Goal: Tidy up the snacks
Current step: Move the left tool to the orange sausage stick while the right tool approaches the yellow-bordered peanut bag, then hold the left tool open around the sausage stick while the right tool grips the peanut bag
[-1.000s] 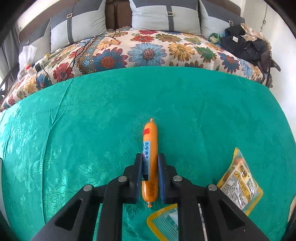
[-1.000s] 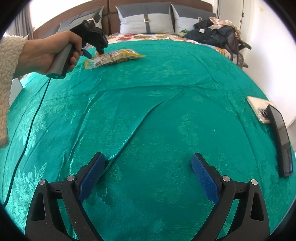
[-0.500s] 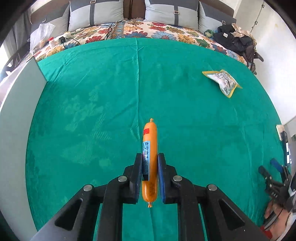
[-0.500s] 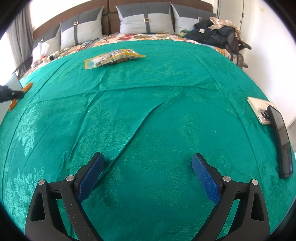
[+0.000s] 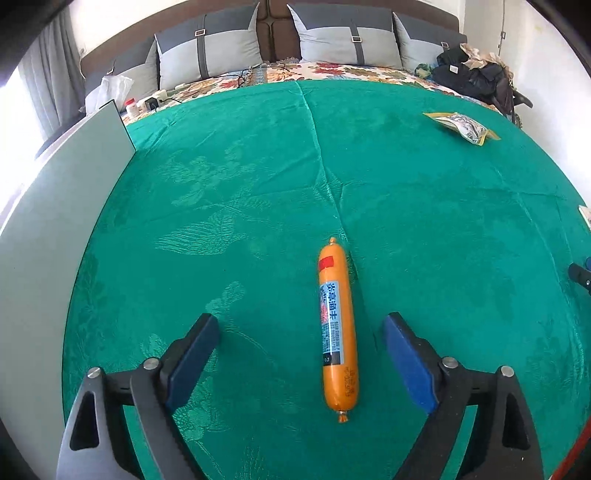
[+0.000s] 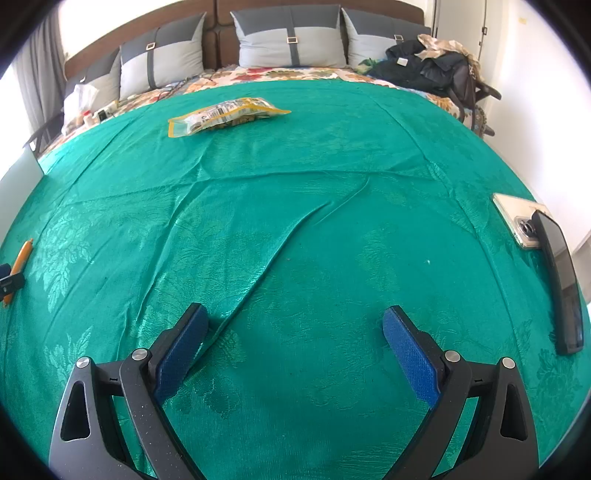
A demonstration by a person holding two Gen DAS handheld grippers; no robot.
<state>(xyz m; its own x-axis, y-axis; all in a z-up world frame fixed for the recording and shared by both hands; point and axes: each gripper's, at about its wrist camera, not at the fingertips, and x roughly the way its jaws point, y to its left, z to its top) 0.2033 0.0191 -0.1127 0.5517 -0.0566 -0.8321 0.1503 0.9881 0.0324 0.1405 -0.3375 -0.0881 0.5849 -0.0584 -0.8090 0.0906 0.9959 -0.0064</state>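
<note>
An orange sausage stick (image 5: 337, 328) with a blue and white label lies on the green cloth (image 5: 258, 206), between the open fingers of my left gripper (image 5: 300, 350), a little right of their middle. It also shows at the left edge of the right wrist view (image 6: 19, 264). A yellow snack packet (image 5: 463, 127) lies at the far right; in the right wrist view it (image 6: 225, 115) lies far ahead, left of centre. My right gripper (image 6: 293, 343) is open and empty, low over the cloth.
A grey-green board (image 5: 55, 221) borders the cloth on the left. Two phones (image 6: 554, 266) lie at the cloth's right edge. Pillows (image 6: 291, 35), a floral sheet and dark clothes (image 6: 432, 66) sit at the back. A cloth fold (image 6: 280, 243) runs ahead of the right gripper.
My left gripper has opened and let go of the sausage, which now lies on the cloth. The view has dropped closer to the cloth. The right gripper has not moved.
</note>
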